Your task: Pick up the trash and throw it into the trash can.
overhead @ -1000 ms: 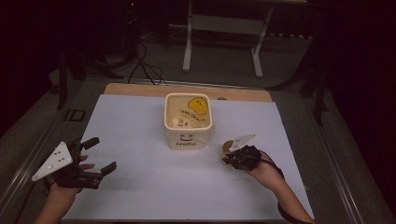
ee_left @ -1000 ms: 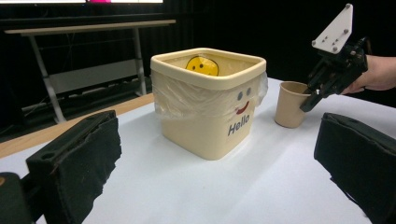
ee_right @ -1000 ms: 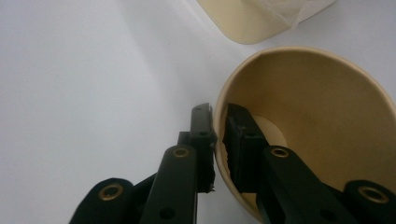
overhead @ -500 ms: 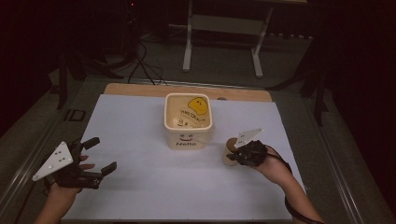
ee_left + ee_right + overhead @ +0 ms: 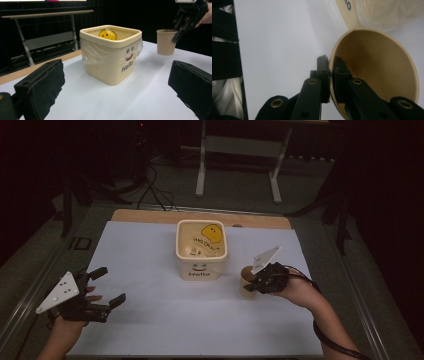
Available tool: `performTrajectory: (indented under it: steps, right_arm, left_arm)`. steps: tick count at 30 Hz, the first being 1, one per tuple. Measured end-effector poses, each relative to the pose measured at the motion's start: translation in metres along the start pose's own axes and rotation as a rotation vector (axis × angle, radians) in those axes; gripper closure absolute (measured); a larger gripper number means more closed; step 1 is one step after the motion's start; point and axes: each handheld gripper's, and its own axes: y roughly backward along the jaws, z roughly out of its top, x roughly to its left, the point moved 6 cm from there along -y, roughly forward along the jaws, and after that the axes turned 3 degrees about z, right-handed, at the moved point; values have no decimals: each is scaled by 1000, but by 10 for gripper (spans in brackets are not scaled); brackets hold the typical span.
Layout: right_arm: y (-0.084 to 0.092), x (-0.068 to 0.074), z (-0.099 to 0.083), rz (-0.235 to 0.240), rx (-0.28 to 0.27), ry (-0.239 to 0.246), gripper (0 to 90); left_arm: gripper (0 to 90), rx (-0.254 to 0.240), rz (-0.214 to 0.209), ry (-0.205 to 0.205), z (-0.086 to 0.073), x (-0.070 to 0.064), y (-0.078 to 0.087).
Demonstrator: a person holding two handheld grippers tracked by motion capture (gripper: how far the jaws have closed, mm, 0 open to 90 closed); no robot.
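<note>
One empty paper cup [image 5: 384, 75] in right tongs [image 5: 331, 65]

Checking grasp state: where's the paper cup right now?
High view: the paper cup is right of the Hello bin, off the table, its wall pinched in the right gripper.

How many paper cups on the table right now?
1. The paper cup is right of the Hello bin, its rim pinched by the right gripper and lifted off the table. The bin's inside is partly hidden.
</note>
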Motion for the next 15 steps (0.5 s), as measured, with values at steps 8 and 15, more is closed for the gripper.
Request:
performTrajectory:
  steps: [8, 15]
  right_arm:
    - [26, 5, 28, 24, 6, 65, 862]
    - [43, 6, 45, 20, 21, 110, 862]
  left_arm:
    - [14, 1, 0, 0, 0, 0, 0]
    - [14, 3, -3, -2, 0, 0, -1]
